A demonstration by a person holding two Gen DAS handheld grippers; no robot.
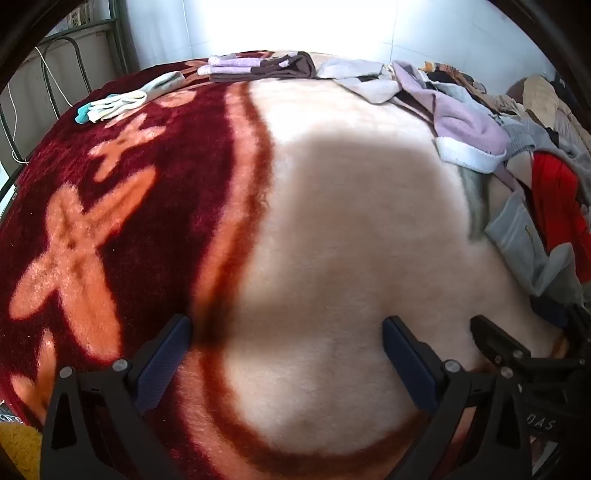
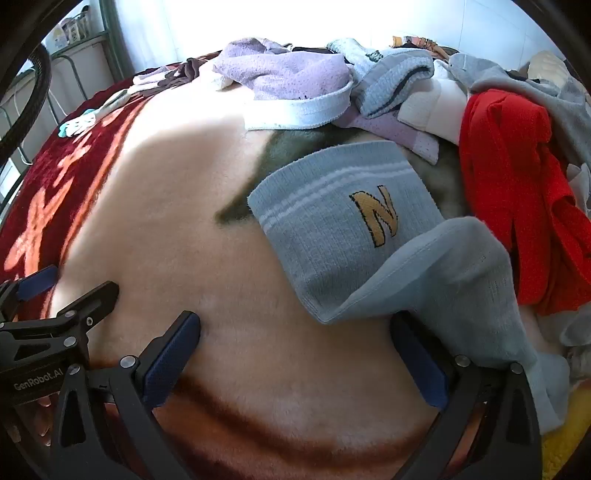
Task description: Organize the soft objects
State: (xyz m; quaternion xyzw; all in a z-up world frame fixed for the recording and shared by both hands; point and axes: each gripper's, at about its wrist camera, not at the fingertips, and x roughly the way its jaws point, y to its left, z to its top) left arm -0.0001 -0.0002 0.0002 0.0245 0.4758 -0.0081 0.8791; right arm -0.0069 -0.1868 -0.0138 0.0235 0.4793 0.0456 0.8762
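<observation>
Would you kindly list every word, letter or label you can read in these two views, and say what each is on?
"N": tan letter on the light blue sock.
"GenRobot.AI": on the left gripper body, seen in the right wrist view.
"DAS": partial lettering on the right gripper body, seen in the left wrist view.
Packages on the far shelf: too blurred.

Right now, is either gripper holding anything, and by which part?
Nothing is held. The left gripper is open over bare blanket. The right gripper is open; the blue sock only drapes over one finger.
</observation>
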